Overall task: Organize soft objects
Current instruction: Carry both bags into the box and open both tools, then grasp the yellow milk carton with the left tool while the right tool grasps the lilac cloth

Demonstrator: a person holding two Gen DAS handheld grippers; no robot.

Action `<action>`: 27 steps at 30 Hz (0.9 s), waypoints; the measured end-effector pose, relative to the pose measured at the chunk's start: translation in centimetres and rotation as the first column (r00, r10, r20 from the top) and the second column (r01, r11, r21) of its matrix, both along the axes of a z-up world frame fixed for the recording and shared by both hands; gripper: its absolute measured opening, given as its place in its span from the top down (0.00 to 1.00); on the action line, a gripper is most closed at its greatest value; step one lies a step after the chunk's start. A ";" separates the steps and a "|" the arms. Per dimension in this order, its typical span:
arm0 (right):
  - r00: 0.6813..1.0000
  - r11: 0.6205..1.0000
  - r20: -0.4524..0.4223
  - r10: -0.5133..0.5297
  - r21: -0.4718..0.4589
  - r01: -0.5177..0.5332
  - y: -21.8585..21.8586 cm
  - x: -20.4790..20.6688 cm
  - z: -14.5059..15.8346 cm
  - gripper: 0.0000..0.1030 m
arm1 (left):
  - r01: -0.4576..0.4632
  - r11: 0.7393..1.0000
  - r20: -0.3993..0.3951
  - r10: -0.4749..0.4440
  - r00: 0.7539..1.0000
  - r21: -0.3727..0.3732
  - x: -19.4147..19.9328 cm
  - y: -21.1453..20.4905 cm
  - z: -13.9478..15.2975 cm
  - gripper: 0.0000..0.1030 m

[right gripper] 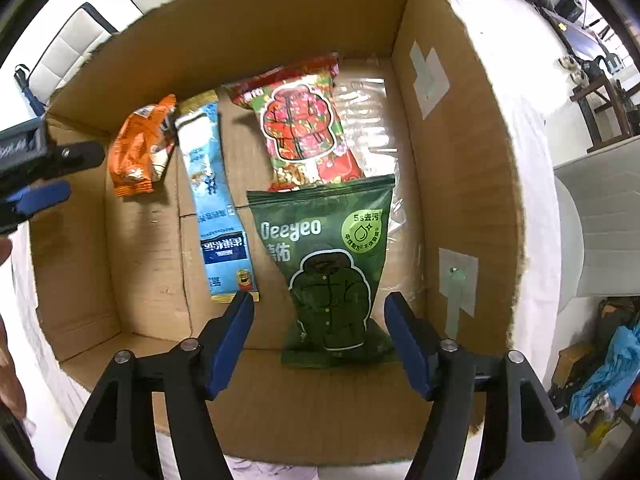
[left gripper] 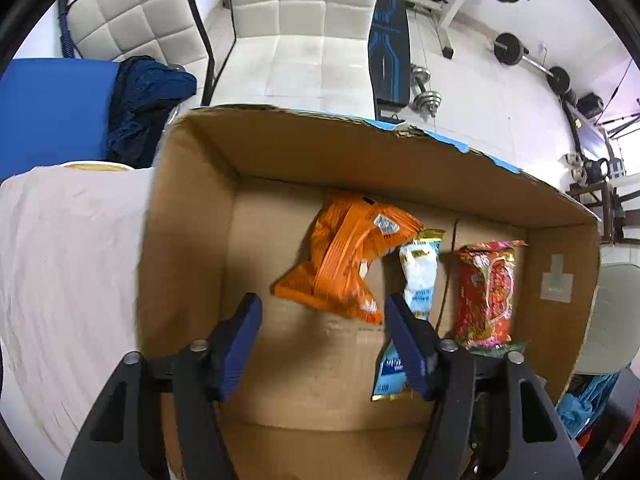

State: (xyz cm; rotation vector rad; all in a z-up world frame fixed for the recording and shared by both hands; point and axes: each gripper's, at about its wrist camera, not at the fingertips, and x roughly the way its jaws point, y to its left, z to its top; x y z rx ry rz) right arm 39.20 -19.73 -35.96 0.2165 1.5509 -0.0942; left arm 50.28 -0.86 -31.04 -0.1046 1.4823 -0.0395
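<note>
An open cardboard box (left gripper: 192, 216) (right gripper: 452, 208) holds soft packets. An orange packet (left gripper: 344, 256) (right gripper: 138, 148) lies crumpled at the left. A blue-and-white packet (left gripper: 418, 276) (right gripper: 216, 208) lies beside it. A red packet (left gripper: 488, 292) (right gripper: 304, 128) lies at the right, and a dark green Deeyeo pouch (right gripper: 332, 272) lies in front of it. My left gripper (left gripper: 322, 340) is open and empty above the box floor, just short of the orange packet. My right gripper (right gripper: 320, 340) is open with its fingers on either side of the green pouch's near end, apart from it.
The box rests on a white cloth-covered surface (left gripper: 68, 264). White padded chairs (left gripper: 300, 32), a blue cushion (left gripper: 52, 112) with dark blue cloth (left gripper: 148, 100) and gym weights (left gripper: 508, 48) stand behind. The left gripper's body shows in the right wrist view (right gripper: 36, 172).
</note>
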 end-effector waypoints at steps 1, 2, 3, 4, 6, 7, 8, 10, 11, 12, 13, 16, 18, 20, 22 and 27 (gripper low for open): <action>1.000 1.000 0.006 0.006 -0.001 -0.006 0.2 0.0 0.4 0.30 | -0.001 1.000 0.010 0.001 1.000 0.000 -0.5 0.2 0.6 0.35; 1.000 1.000 0.013 0.017 0.000 -0.017 0.5 -0.1 0.8 0.28 | -0.004 1.000 0.023 0.004 1.000 0.000 -1.0 0.3 1.0 0.31; 1.000 1.000 0.017 0.021 0.000 -0.021 0.6 -0.1 1.2 0.24 | -0.005 1.000 0.038 0.005 0.999 0.007 -1.6 0.5 1.6 0.25; 0.999 1.000 0.023 0.025 0.001 -0.025 0.6 -0.2 1.5 0.19 | -0.002 1.000 0.051 0.001 0.999 0.013 -2.3 0.5 2.0 0.22; 0.999 0.999 0.037 0.039 0.003 -0.039 1.1 -0.5 2.3 0.13 | -0.004 1.000 0.064 0.003 0.998 0.009 -4.0 0.8 2.8 0.10; 0.998 0.999 0.042 0.044 0.004 -0.044 0.4 -1.0 3.0 0.07 | -0.007 1.000 0.066 0.007 0.998 0.008 -4.6 0.9 3.0 0.09; 0.998 0.999 0.050 0.049 0.007 -0.050 0.6 -1.2 3.5 0.04 | -0.010 1.000 0.075 0.010 0.997 0.006 -5.5 1.0 3.4 0.08; 0.995 0.998 0.073 0.069 0.001 -0.069 1.0 -1.6 4.5 0.00 | -0.010 1.000 0.099 0.009 0.995 0.016 -6.9 1.0 3.9 0.08; 0.994 0.997 0.080 0.077 -0.005 -0.077 0.9 -1.9 4.8 0.00 | -0.010 1.000 0.116 0.007 0.993 0.022 -7.7 1.0 4.3 0.08; 0.992 0.996 0.095 0.086 -0.017 -0.085 1.2 -2.2 5.4 0.00 | -0.009 1.000 0.128 0.006 0.992 0.023 -8.2 1.1 4.5 0.08; 0.991 0.996 0.103 0.091 -0.024 -0.089 0.7 -1.8 5.0 0.00 | -0.007 1.000 0.142 0.004 0.990 0.023 -8.9 1.1 4.9 0.08; 0.984 0.993 0.140 0.105 -0.060 -0.098 1.3 -2.6 6.5 0.00 | 0.001 1.000 0.186 -0.006 0.982 0.024 -10.4 1.0 6.2 0.08; 0.981 0.992 0.164 0.106 -0.079 -0.094 1.5 -3.3 7.5 0.00 | 0.009 1.000 0.212 -0.011 0.977 0.012 -11.4 1.0 7.2 0.08; 0.979 0.992 0.176 0.104 -0.092 -0.088 1.8 -4.2 8.5 0.00 | 0.020 1.000 0.233 -0.023 0.972 0.012 -12.0 1.2 8.1 0.08; 0.978 0.992 0.185 0.094 -0.098 -0.077 2.1 -5.1 9.4 0.00 | 0.039 0.999 0.260 -0.045 0.965 0.027 -13.0 1.3 9.3 0.08; 0.974 0.994 0.216 0.067 -0.102 -0.046 2.8 -7.7 11.9 0.00 | 0.077 0.996 0.316 -0.086 0.945 0.041 -15.3 2.6 12.4 0.08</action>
